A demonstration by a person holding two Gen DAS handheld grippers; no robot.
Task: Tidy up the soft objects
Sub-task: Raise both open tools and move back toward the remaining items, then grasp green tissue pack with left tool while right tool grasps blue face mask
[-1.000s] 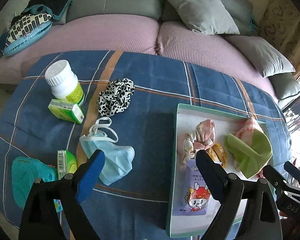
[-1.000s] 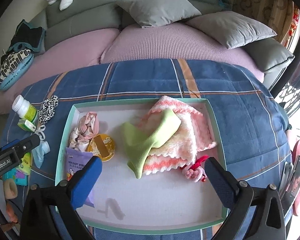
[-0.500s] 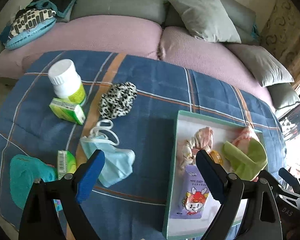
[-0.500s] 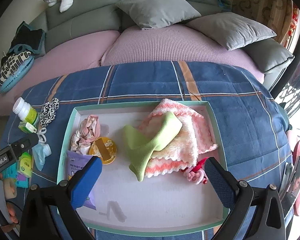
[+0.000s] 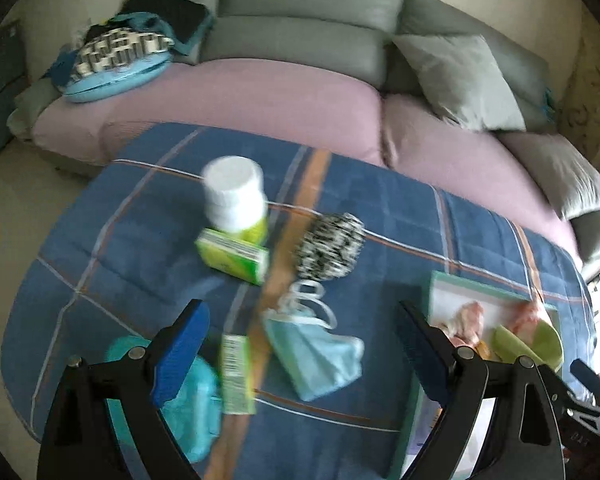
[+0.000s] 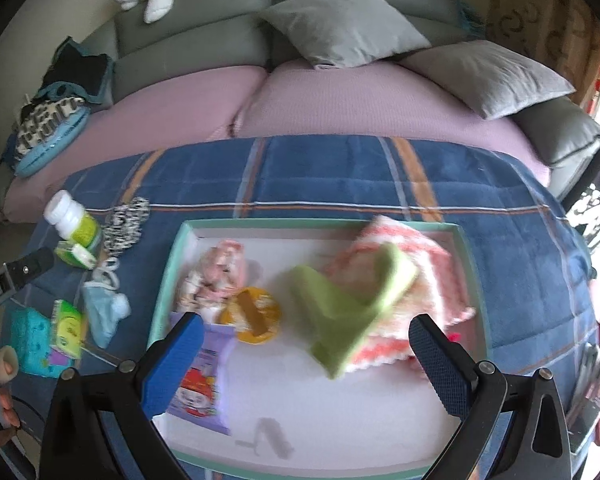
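My left gripper (image 5: 300,354) is open and empty above a light blue face mask (image 5: 316,354) on the blue plaid blanket. A black-and-white scrunchie (image 5: 330,246) lies beyond the mask, and a teal sponge (image 5: 184,396) lies under the left finger. My right gripper (image 6: 306,364) is open and empty over the white tray (image 6: 300,416). The tray holds a green cloth (image 6: 344,308) on a pink-and-white towel (image 6: 424,276), a pink scrunchie (image 6: 220,272), a yellow tin (image 6: 254,314) and a purple packet (image 6: 198,384).
A white-capped bottle (image 5: 236,196) and a green box (image 5: 234,254) stand left of the scrunchie. A second green box (image 5: 236,374) lies by the sponge. A sofa with pink cushions (image 5: 228,100) and grey pillows (image 6: 344,20) runs behind the blanket.
My left gripper has swung left and tilted up, away from the tray and over the mask. My right gripper has drawn back and down slightly over the tray.
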